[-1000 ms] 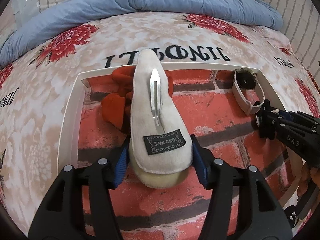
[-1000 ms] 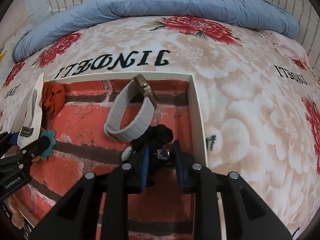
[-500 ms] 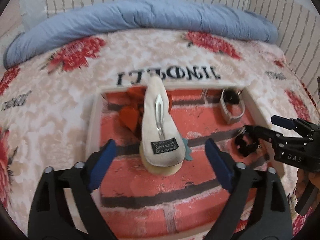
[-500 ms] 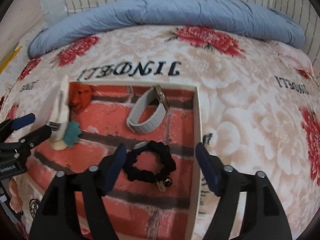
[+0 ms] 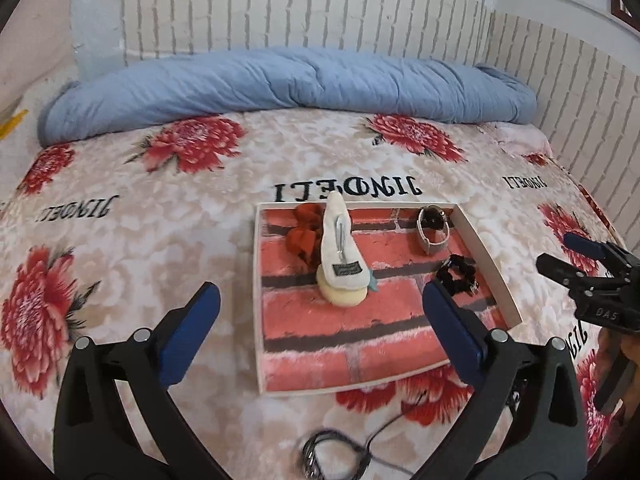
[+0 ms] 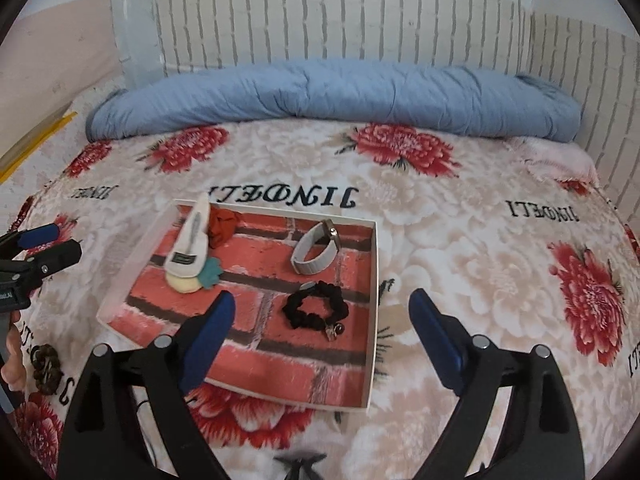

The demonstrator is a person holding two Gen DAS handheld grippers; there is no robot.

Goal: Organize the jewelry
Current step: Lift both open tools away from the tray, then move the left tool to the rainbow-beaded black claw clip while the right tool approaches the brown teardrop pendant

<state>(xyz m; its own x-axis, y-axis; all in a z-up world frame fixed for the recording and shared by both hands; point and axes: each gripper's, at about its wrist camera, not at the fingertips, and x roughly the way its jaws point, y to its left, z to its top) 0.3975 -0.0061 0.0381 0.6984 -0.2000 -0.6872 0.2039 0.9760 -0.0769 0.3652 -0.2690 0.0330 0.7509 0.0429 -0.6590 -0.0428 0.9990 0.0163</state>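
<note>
Opening wide, your left gripper point(image 5: 320, 316) and right gripper point(image 6: 320, 328) hold nothing; black scrunchie point(image 6: 314, 310), lower centre in the tray point(image 6: 374, 300), is soft, light — pinch its band.

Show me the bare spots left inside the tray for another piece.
Free: the tray's near strip, below the black beaded bracelet, and the middle between the cream hair clip and the grey watch. Crowded: the far left corner, where the clip overlaps the orange scrunchie.
</note>
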